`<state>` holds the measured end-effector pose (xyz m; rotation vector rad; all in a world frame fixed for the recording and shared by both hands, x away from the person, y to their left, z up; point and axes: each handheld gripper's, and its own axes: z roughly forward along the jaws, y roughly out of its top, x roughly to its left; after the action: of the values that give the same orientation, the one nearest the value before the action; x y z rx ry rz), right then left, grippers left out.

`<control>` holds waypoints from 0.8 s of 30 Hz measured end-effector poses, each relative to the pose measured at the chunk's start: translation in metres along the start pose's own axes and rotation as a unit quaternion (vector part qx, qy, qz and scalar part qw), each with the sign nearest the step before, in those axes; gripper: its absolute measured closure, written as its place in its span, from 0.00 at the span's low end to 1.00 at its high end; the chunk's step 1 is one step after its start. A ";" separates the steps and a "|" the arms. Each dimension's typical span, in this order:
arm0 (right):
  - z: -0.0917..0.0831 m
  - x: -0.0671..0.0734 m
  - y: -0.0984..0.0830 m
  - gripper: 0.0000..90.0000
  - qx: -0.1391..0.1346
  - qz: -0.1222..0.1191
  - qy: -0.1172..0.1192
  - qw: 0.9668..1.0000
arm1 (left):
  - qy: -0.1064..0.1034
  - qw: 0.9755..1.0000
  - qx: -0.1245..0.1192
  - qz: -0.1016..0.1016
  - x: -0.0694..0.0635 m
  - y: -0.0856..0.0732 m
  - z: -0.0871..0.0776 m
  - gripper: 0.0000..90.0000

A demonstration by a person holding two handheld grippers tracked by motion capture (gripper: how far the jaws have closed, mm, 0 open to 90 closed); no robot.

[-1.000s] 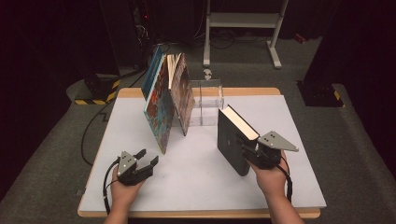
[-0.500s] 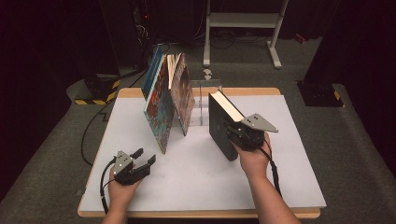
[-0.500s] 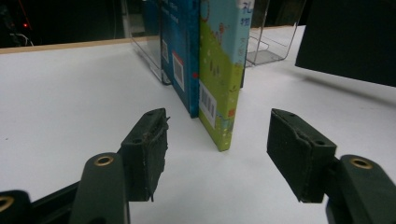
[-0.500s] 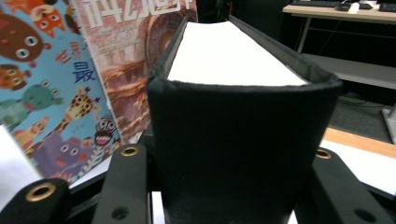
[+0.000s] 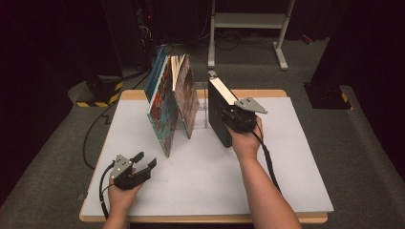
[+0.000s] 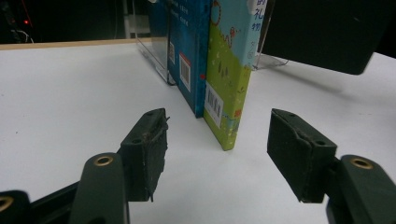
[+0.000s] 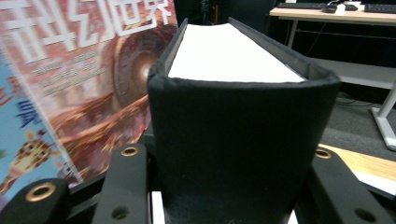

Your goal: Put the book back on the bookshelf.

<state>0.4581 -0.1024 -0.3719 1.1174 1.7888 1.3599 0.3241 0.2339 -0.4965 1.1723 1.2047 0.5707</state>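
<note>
Jaws of right gripper (image 5: 228, 116) pinch black book (image 5: 218, 112) upright; left gripper (image 5: 143, 167) spread, empty. Leaning picture books (image 5: 172, 102) carry barcodes and Chinese characters, not readable.

My left gripper (image 5: 144, 164) and right gripper (image 5: 228, 114) are both black w/ a grey three-cornered plate on top and a black cable trailing back along the forearm. Jaws are black bars w/ brass-ringed holes; pads (image 6: 152, 149) are dark, blocky, w/ small screw holes, one w/ frayed edges. Forearms bare, no sleeves.
</note>
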 end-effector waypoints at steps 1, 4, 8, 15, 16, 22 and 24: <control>0.004 -0.001 0.001 0.60 0.001 0.000 -0.002 1.000 | 0.000 1.000 -0.001 -0.002 0.000 0.000 0.000 0.42; 0.017 -0.002 0.003 0.60 0.002 -0.002 -0.014 1.000 | -0.002 1.000 -0.001 -0.006 0.000 0.000 0.000 0.42; 0.027 -0.005 0.003 0.60 -0.001 0.005 -0.020 1.000 | -0.003 1.000 0.002 -0.006 0.000 -0.001 0.000 0.42; 0.043 -0.004 0.010 0.60 -0.004 -0.004 -0.027 1.000 | -0.004 1.000 0.001 -0.012 -0.001 -0.002 0.000 0.42; 0.045 -0.003 0.010 0.60 -0.004 -0.005 -0.029 1.000 | -0.005 1.000 0.001 -0.012 -0.001 -0.002 0.000 0.42; 0.062 -0.002 0.013 0.60 -0.002 -0.006 -0.034 0.999 | -0.007 1.000 0.002 -0.013 -0.001 -0.002 0.000 0.42; 0.067 -0.002 0.014 0.60 -0.002 -0.005 -0.036 0.999 | -0.008 1.000 0.003 -0.014 -0.001 -0.002 0.000 0.42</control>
<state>0.5205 -0.0738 -0.3767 1.1394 1.7377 1.2992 0.3232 0.2328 -0.4981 1.1608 1.2083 0.5376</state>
